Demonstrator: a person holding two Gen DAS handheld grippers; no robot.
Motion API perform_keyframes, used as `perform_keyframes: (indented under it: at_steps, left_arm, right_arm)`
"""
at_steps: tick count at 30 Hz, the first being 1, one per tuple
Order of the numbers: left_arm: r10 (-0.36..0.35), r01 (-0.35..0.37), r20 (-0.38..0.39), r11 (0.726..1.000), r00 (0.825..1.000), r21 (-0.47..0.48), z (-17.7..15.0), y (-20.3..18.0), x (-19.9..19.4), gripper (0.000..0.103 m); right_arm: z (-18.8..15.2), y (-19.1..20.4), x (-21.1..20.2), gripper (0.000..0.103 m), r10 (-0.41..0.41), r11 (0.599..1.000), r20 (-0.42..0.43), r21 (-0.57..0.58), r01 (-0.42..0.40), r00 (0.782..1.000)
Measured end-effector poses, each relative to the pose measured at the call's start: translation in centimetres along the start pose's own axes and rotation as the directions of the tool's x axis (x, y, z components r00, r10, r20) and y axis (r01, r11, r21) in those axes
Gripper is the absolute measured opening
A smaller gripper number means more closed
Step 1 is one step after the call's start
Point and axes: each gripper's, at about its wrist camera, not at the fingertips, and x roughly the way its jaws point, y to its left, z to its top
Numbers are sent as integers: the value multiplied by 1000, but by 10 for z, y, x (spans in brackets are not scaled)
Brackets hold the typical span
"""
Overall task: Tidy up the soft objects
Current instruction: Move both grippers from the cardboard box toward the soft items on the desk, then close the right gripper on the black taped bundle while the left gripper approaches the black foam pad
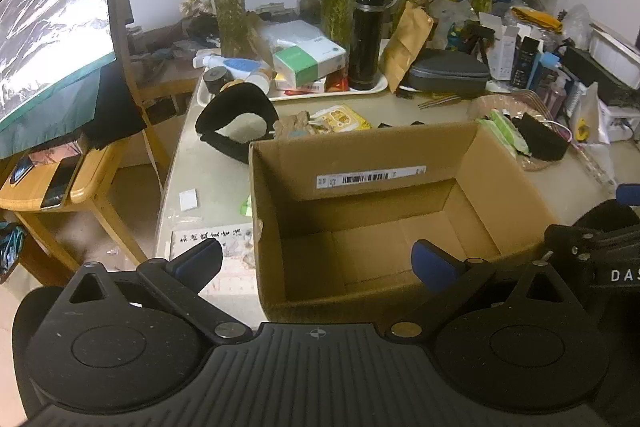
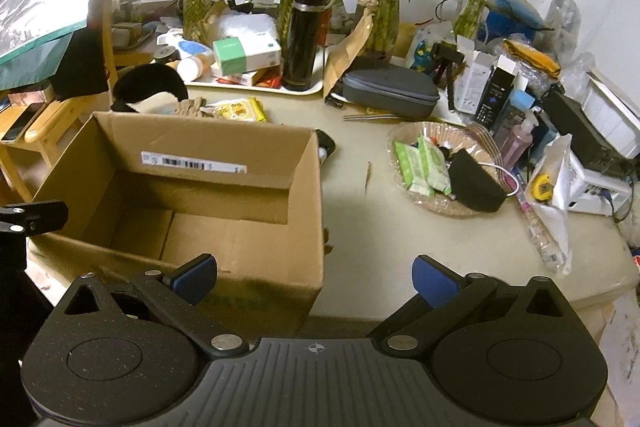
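Your left gripper (image 1: 318, 259) and right gripper (image 2: 314, 277) gape wide, empty, over the corrugated cardboard box (image 1: 360, 163); only your right view shows the woven basket (image 2: 484, 147) whole

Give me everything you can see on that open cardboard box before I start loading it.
The open brown cardboard box stands upright on the pale table, top flaps folded down inside. It looks empty. A white barcode label sits on the inner far wall. The near left corner looks scuffed. Nothing grips it; a black fuzzy item lies just behind it.
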Motion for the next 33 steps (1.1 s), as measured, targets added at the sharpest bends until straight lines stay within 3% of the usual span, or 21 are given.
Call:
perform_keyframes:
  at_steps: [9,19,26,33]
  left_arm:
    - [5,-5,10,1000,1000,3,10,3,9,103]
    - [42,-40,65,999,997,-22,34,31,21,103]
    - [60,-54,99,997,993,-58,56,51,30,103]
    - [75,-65,163,996,984,-64,67,66,37,103]
  right_arm:
    - [15,-9,18,103,-16,1000,6,6,16,1000]
    - [43,-21,46,103,35,999,25,40,-36,999]
    - [66,-39,63,103,142,982,49,118,-147,989]
    - [86,-45,77,103,74,994,70,80,-80,995]
